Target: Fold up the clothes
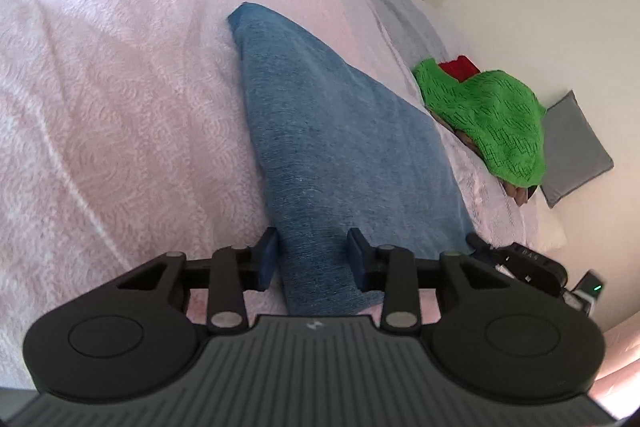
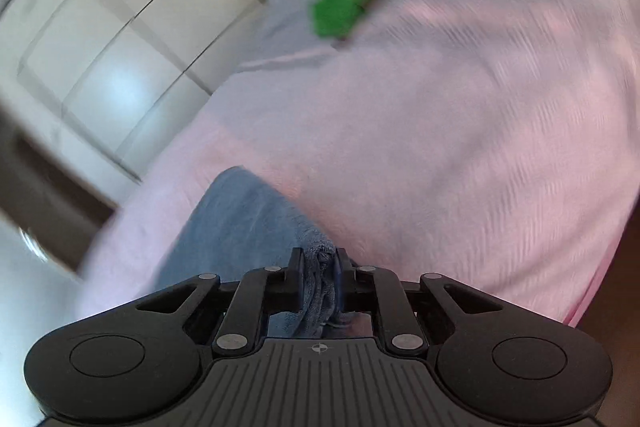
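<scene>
The blue knit garment [image 1: 332, 147] lies stretched across the pink bedspread [image 1: 120, 87], its far end tapering toward the middle of the bed and its near edge raised off the bedspread at the two grippers. The right gripper [image 2: 319, 279] has its fingers closed tight on a bunched corner of that garment, fabric wadded between them. The left gripper [image 1: 313, 259] straddles the garment's other near corner with its fingers standing apart on either side of the cloth, so I judge this hold loose at best.

That unevenness is the risk: if the garment is lifted or carried over while only one corner is truly pinched, the left corner can slip out and the fold will land skewed. The right wrist view is blurred, which suggests quick motion that could tug the cloth free.

Beyond the garment, near the bed's edge, a green knit piece [image 1: 488, 119] lies heaped over something red [image 1: 460, 67]; a wide sweep could drag into it.
</scene>
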Motion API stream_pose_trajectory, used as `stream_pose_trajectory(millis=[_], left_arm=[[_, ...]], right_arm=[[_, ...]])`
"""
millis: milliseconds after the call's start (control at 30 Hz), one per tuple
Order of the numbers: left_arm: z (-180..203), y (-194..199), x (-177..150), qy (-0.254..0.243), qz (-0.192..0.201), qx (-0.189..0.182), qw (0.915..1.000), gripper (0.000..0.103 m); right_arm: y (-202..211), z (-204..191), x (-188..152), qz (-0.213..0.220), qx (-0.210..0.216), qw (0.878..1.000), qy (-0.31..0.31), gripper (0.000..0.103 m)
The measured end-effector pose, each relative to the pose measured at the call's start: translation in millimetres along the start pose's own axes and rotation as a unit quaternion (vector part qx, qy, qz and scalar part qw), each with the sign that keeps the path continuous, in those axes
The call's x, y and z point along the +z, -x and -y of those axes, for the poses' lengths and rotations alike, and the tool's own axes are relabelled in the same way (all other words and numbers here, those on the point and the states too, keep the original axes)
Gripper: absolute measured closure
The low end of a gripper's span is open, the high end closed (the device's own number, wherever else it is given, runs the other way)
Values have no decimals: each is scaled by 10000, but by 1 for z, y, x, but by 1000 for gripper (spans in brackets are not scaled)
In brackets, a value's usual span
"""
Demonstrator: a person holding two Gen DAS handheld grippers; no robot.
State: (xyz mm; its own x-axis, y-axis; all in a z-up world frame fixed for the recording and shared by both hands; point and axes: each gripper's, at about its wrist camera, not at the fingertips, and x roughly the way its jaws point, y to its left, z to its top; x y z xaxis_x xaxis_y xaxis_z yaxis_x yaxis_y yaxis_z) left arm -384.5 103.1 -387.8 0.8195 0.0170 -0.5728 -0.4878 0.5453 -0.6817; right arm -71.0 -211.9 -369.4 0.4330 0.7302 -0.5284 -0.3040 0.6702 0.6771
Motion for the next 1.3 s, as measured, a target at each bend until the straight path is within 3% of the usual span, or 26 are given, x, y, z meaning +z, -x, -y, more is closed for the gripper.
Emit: stream_pose_trajectory(millis=[67,100,133,233,367,500,533,567,600,633,667,733,833,1033,1100,1133,1167,1200,1300], left_arm=[[-1,-3,0,51,10,-13,10000,57],[-1,-5,0,87,12,-23,10000,56],[-1,-8,1,103,8,-36,9999,59],[2,-7,2,-24,136,-164,9998,80],[-5,13,0,-120,447,-585,9972,82],[-16,-3,-9,-160,153,-189,9996,80],[-15,-3,-8,-162,142,-165,9996,78],[-14,-2,-6,-164,131,-142,9997,77],[-12,0,-3,-216,140,-100,9996,77],[-10,4,2,-309,165,-44,9994,72],[-9,7,8,-352,229,13,9991,58],[-10,13,24,-356,423,127,9984,42],[-16,4,58,-178,587,183,9980,37],[-21,-46,116,-45,577,651,9962,37],[-27,-46,118,-10,675,446,9967,47],[-30,-44,118,8,748,301,9967,75],[-33,-42,117,25,821,155,9965,86],[-36,-40,117,43,893,10,9960,93],[-45,-33,115,95,1110,-426,9929,97]], right_arm=[[-3,15,5,-163,169,9987,-463,85],[-4,18,6,-187,240,9978,-590,83],[-4,17,4,-169,268,9978,-590,83],[-3,15,2,-119,353,9981,-488,83],[-6,18,2,-276,376,9984,-322,85],[-17,19,-2,-413,48,9991,-123,82],[-16,16,-2,-418,3,9991,-22,79],[-14,11,1,-422,-50,9990,105,60],[-11,7,3,-383,-90,9989,252,52],[-9,4,7,-324,-124,9986,401,52],[-8,0,10,-270,-108,9982,520,52],[-13,-6,20,-224,-14,9977,635,52],[-32,-18,33,-326,172,9965,746,52],[-85,-48,47,-474,122,9922,1150,52],[-101,-57,48,-539,112,9898,1311,52],[-106,-60,49,-569,116,9888,1376,53],[-111,-62,49,-597,124,9878,1435,53],[-116,-65,49,-626,132,9867,1494,66],[-129,-68,47,-695,107,9843,1622,67]])
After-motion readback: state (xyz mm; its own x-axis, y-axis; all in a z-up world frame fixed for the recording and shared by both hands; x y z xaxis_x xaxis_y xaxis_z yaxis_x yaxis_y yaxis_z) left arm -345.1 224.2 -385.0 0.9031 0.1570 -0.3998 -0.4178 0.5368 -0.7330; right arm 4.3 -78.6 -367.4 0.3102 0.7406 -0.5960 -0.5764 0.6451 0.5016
